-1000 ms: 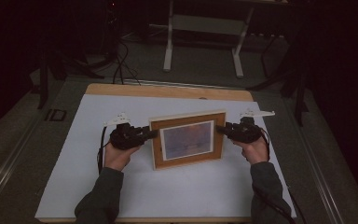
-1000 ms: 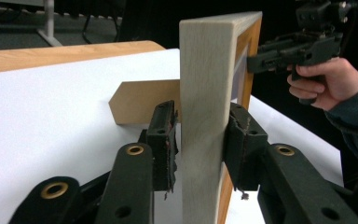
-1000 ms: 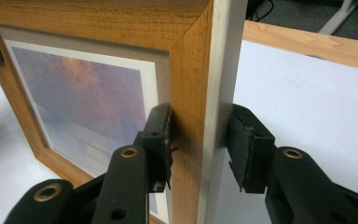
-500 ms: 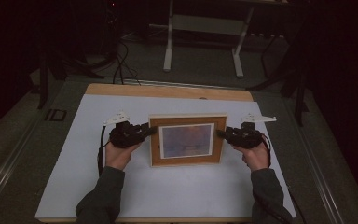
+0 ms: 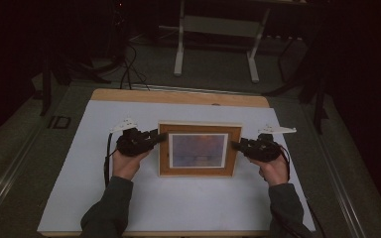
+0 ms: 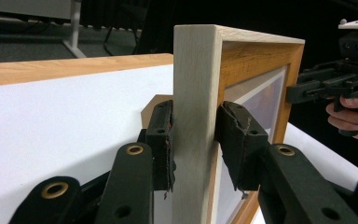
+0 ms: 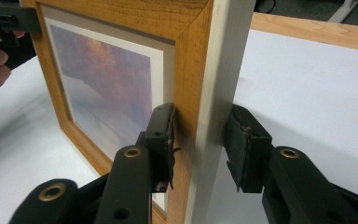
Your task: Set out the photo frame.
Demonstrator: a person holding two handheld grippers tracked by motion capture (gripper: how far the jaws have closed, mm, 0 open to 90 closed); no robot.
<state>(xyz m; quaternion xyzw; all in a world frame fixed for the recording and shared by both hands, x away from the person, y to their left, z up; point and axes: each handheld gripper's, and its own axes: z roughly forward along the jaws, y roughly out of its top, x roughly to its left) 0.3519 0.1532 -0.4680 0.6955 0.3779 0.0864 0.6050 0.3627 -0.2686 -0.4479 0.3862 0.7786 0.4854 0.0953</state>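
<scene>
A wooden picture frame (image 5: 200, 168) with a bluish print stands upright on the white table cover (image 5: 178, 208). My left gripper (image 5: 159, 138) clamps its left side. In the left gripper view the pads (image 6: 161, 140) press the pale outer edge of the frame (image 6: 193, 84) from back and front, and the jaws have just eased slightly wider. My right gripper (image 5: 238, 145) holds the right side. In the right gripper view its pads (image 7: 247, 149) pinch the frame (image 7: 196, 56), having just closed a little more. Each gripper view shows the other gripper at the far side.
The white cover lies on a wooden table whose far edge (image 5: 178, 96) shows. Beyond it, on the dark floor, stand a metal stand (image 5: 216, 44) and cables (image 5: 129, 74). Open white surface lies in front of the frame and to both sides.
The frame, slightly skewed a second ago, now sits square to the table. My right gripper has slid a little toward the near side; the left has stayed put.
</scene>
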